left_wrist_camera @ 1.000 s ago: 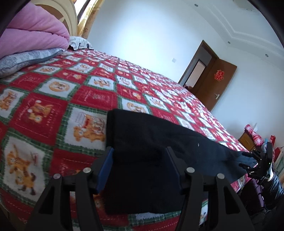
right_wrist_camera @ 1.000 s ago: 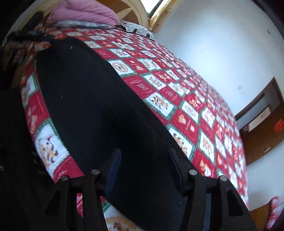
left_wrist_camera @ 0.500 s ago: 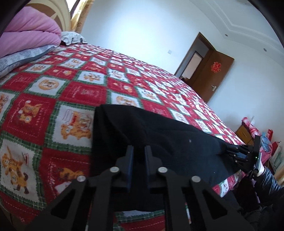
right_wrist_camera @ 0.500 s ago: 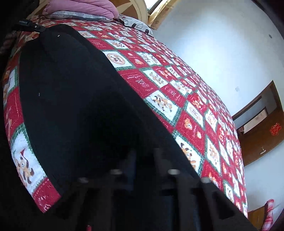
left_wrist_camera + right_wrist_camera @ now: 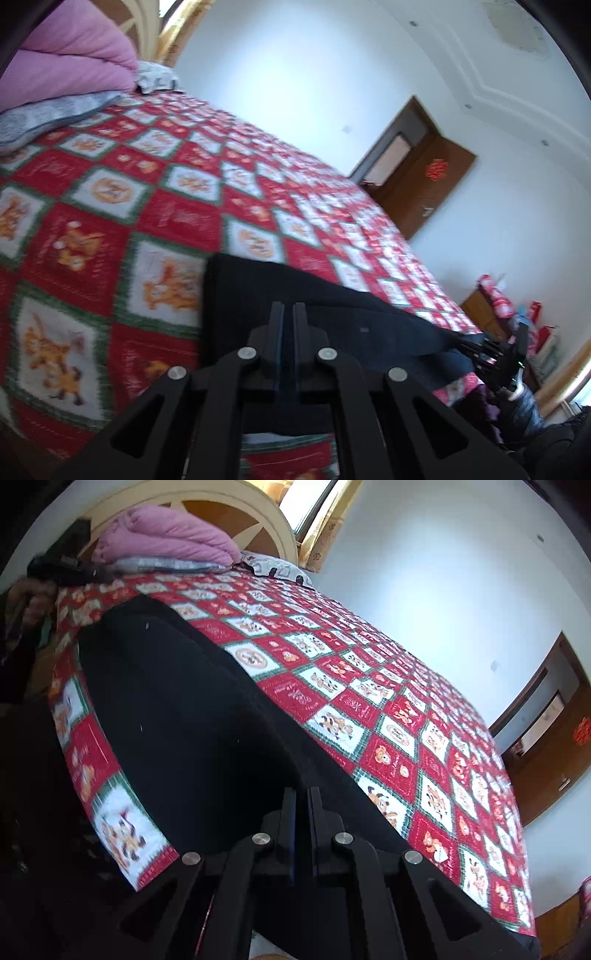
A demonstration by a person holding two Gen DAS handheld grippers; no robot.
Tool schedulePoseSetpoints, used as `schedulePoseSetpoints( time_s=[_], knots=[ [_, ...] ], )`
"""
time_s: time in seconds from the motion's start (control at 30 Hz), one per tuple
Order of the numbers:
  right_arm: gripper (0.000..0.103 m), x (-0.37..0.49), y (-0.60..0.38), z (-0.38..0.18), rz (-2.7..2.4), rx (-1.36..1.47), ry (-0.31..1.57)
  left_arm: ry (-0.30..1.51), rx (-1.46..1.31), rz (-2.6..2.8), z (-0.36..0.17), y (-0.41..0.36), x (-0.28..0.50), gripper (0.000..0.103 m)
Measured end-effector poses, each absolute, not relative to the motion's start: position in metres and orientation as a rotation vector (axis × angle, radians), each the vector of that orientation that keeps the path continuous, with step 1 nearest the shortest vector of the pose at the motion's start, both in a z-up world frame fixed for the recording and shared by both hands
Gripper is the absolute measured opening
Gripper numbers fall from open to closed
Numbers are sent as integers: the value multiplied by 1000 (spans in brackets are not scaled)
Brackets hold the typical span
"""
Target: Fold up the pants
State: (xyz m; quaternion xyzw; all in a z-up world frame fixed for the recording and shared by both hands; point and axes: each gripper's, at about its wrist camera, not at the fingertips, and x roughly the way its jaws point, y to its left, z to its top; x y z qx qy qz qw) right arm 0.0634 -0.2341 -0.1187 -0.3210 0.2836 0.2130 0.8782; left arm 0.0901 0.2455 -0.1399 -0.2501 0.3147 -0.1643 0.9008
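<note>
Black pants [image 5: 258,295] lie stretched along the near edge of a bed with a red, green and white patterned quilt [image 5: 166,221]. My left gripper [image 5: 287,314] is shut on the pants at one end. My right gripper [image 5: 302,801] is shut on the pants [image 5: 177,709] at the other end. In the left wrist view the right gripper [image 5: 495,350] shows at the far right, at the pants' end by the bed edge. The left gripper shows dark at the far left of the right wrist view [image 5: 62,568]. The cloth between the jaws is mostly hidden.
A pink duvet [image 5: 66,62] on a grey pillow [image 5: 48,114] lies at the headboard end. A brown door [image 5: 417,177] stands open beyond the bed. A wooden nightstand [image 5: 480,314] with red items stands past the bed's far corner.
Both grippers went from open to shut on the pants' ends. Both views have tilted up a little, and the frames are slightly blurred from motion.
</note>
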Motion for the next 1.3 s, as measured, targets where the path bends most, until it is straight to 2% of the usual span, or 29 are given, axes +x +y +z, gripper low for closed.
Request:
schedulePoseSetpoints(
  time_s=[0.03,0.1,0.13,0.17,0.23,0.43,0.5,0.6,0.67,0.73,1.3],
  knots=[
    [5,63,-233,-124,439,-682,599,669,-511,-316,-144,246,91,12],
    [5,64,-232,-133,432,-690,608,687,-506,-298,-151,246,90,35],
    [5,65,-232,-136,433,-682,614,694,-505,-293,-155,244,88,54],
    [5,66,-232,-138,434,-674,616,693,-505,-287,-157,243,87,66],
    [5,68,-232,-139,432,-659,618,693,-494,-281,-162,238,85,70],
    [5,70,-235,-143,437,-636,623,730,-449,-278,-174,219,91,69],
    [5,70,-235,-144,439,-630,623,737,-411,-258,-176,213,93,63],
    [5,69,-234,-146,440,-630,622,739,-383,-228,-178,210,97,45],
    [5,69,-234,-147,440,-628,621,748,-348,-224,-176,207,97,15],
    [5,68,-234,-147,439,-621,619,755,-308,-204,-176,204,96,9],
    [5,62,-250,-122,433,-528,545,680,-278,-264,-131,238,57,6]
  ],
)
